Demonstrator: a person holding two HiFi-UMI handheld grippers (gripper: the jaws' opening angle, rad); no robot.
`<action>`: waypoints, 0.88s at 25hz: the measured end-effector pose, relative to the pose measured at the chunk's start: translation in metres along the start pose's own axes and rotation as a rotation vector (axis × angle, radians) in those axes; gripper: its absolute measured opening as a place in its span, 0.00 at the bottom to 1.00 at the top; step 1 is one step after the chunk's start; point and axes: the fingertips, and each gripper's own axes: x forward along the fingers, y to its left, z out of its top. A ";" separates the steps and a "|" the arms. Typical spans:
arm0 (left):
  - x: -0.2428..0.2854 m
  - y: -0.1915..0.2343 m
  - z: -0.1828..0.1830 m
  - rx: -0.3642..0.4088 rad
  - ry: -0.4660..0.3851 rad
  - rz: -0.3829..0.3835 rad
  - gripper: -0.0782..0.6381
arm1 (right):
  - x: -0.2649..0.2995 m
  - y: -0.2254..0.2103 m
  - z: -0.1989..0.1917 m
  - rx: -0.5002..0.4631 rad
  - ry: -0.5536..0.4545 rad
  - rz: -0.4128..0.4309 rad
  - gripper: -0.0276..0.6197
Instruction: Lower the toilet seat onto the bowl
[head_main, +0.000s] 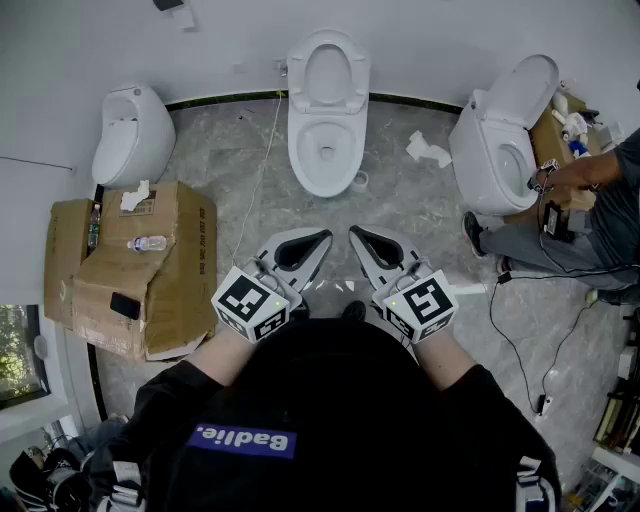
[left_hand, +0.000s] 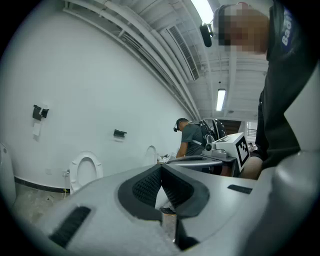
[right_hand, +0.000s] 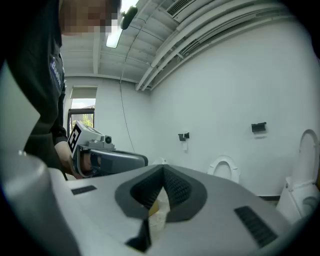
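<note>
The white toilet (head_main: 327, 150) stands at the far wall, straight ahead of me. Its seat (head_main: 329, 72) is raised upright against the wall above the bowl. My left gripper (head_main: 316, 241) and right gripper (head_main: 359, 237) hover side by side over the floor, well short of the bowl, tips pointing toward it. Both are shut with nothing between the pads. In the left gripper view the raised seat (left_hand: 85, 172) shows far off, left of my shut left gripper (left_hand: 161, 168). In the right gripper view the seat (right_hand: 223, 168) shows beyond my shut right gripper (right_hand: 162, 170).
A cardboard box (head_main: 170, 285) with a water bottle (head_main: 148, 243) lies at the left, behind it another white fixture (head_main: 133, 135). At the right a person (head_main: 588, 205) works at a second toilet (head_main: 503, 135). Crumpled paper (head_main: 428, 151) and cables (head_main: 258, 180) lie on the marble floor.
</note>
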 end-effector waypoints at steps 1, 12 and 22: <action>-0.001 -0.001 0.000 0.000 0.000 0.000 0.13 | 0.000 0.000 0.000 0.000 0.000 -0.001 0.08; 0.002 -0.006 -0.001 0.002 0.002 0.003 0.13 | -0.004 -0.001 -0.001 0.003 0.000 0.005 0.08; 0.003 -0.008 0.000 0.010 0.003 0.022 0.13 | -0.007 -0.001 0.001 -0.009 -0.018 0.021 0.08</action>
